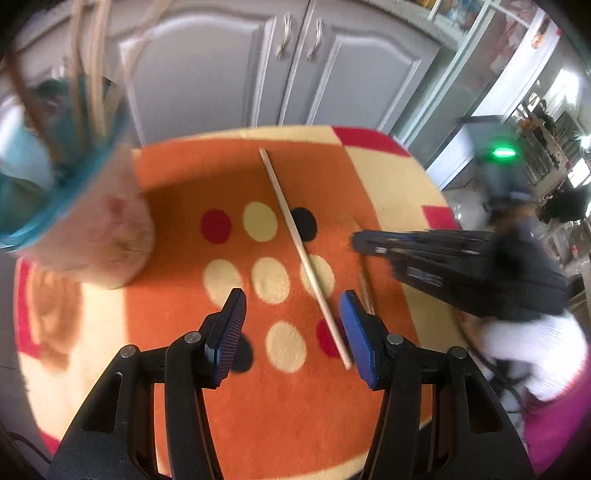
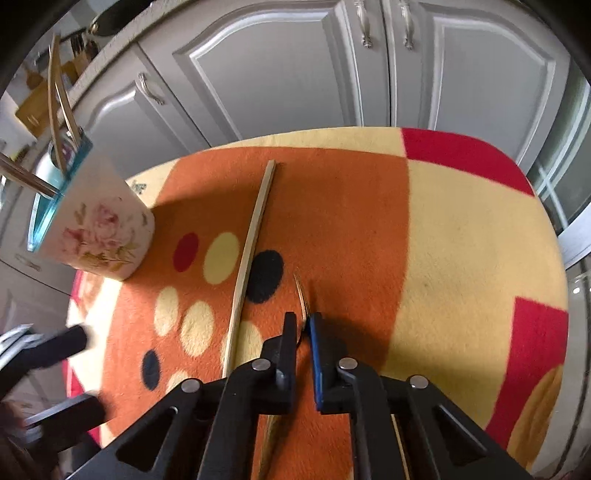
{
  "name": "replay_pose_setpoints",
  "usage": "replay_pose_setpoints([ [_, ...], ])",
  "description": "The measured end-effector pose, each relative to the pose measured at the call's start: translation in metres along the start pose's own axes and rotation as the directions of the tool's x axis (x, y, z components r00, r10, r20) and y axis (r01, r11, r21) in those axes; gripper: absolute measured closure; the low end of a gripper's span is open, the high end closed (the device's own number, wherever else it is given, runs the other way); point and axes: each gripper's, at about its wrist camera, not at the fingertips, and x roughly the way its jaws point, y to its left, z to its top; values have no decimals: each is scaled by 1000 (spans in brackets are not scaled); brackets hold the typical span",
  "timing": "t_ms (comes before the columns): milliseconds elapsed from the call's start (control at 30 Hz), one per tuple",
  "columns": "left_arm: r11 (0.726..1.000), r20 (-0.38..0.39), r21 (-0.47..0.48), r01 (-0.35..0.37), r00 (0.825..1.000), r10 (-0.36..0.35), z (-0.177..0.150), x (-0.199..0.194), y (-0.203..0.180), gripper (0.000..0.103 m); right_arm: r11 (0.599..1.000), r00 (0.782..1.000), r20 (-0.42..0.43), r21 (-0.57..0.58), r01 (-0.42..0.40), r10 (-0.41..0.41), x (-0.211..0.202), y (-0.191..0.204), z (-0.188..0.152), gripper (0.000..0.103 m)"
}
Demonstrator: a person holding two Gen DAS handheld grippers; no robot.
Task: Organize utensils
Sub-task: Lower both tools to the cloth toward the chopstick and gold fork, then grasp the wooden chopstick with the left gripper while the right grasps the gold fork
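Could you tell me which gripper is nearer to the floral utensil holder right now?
Left. The left gripper hovers open beside the floral utensil holder; the right gripper is farther across the mat, shut on a chopstick.

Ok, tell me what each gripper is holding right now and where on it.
The right gripper is shut on a thin chopstick, gripped near its tapered tip end. The left gripper is open and holds nothing; another chopstick lies loose on the mat.

a home kitchen, plainly: grey panelled cupboard doors (image 2: 280, 70) with curved metal handles (image 2: 364, 26) just behind the bench, a stone-look countertop edge (image 2: 110, 44) above them, a knife block (image 2: 79, 46) up there at far left, and a floral utensil holder (image 2: 99, 236) on a bright fleece cloth (image 2: 461, 229).
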Motion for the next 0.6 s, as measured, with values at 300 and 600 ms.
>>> replay_pose_setpoints([
  [300, 1000, -49, -7, -20, 999, 20, 12, 56, -10, 91, 996, 999, -16, 75, -45, 47, -18, -33, -18, 98],
  [600, 998, -145, 28, 56, 988, -51, -35, 30, 8, 98, 996, 999, -23, 80, -40, 42, -14, -35, -17, 93],
])
